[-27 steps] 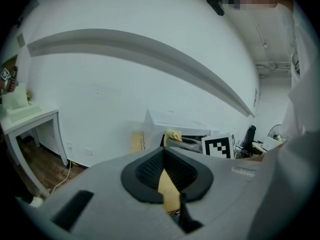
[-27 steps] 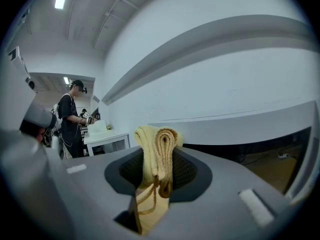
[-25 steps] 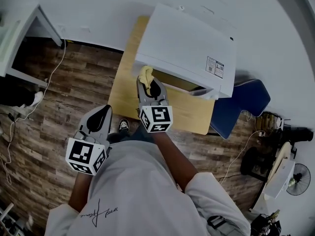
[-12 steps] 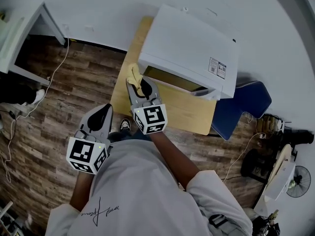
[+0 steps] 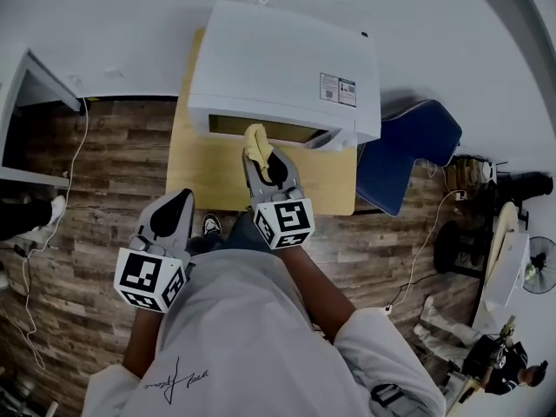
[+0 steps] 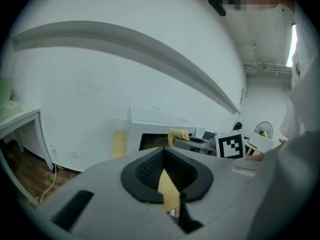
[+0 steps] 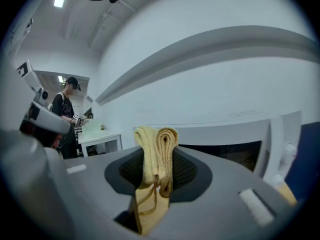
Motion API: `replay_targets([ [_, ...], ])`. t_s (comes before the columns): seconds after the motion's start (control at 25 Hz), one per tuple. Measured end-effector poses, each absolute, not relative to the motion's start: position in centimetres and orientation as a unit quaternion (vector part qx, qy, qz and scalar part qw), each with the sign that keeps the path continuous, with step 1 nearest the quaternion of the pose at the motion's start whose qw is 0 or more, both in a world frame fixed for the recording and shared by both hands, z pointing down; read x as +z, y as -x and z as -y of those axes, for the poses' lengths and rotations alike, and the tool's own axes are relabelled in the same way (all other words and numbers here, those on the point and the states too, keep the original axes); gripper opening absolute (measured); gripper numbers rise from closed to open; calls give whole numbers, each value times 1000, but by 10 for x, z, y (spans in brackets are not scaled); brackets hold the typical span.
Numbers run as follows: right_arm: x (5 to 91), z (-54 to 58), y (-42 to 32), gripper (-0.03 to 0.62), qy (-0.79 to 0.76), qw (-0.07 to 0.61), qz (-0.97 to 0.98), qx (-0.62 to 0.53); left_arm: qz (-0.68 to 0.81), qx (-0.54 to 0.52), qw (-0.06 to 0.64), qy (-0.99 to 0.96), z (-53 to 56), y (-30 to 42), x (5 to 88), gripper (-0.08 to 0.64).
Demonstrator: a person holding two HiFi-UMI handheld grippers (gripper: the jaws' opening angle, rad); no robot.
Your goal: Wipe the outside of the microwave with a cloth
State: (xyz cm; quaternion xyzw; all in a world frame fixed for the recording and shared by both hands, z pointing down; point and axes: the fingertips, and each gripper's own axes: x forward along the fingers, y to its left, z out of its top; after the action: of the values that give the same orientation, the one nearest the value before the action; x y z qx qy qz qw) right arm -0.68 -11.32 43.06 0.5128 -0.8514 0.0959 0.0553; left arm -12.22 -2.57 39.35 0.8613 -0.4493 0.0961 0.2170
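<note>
A white microwave (image 5: 278, 68) stands on a small wooden table (image 5: 204, 168) against the wall, its dark door front (image 5: 261, 129) facing me. My right gripper (image 5: 258, 152) is shut on a folded yellow cloth (image 5: 255, 141), which it holds just in front of the door's middle. In the right gripper view the cloth (image 7: 157, 149) stands up between the jaws, with the microwave (image 7: 240, 139) behind it. My left gripper (image 5: 172, 208) hangs low at the left over the floor, shut and holding nothing. The left gripper view shows the microwave (image 6: 160, 126) and the cloth (image 6: 178, 134) ahead.
A blue chair (image 5: 408, 159) stands right of the table. A white desk (image 5: 26, 94) is at the far left, with a cable (image 5: 74, 159) trailing over the wood floor. Clutter and a fan (image 5: 540, 263) sit at the far right, where a person (image 7: 65, 116) stands.
My right gripper has carried the cloth from the door's left corner rightward to the middle of the door front. The left gripper stays where it was.
</note>
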Motion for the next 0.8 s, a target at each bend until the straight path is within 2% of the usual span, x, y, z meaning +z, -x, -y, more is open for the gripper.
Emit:
replay_targets([
  [0.8, 447, 90, -249, 121, -722, 46, 682, 110, 341, 133, 188, -911, 56, 11, 388, -8],
])
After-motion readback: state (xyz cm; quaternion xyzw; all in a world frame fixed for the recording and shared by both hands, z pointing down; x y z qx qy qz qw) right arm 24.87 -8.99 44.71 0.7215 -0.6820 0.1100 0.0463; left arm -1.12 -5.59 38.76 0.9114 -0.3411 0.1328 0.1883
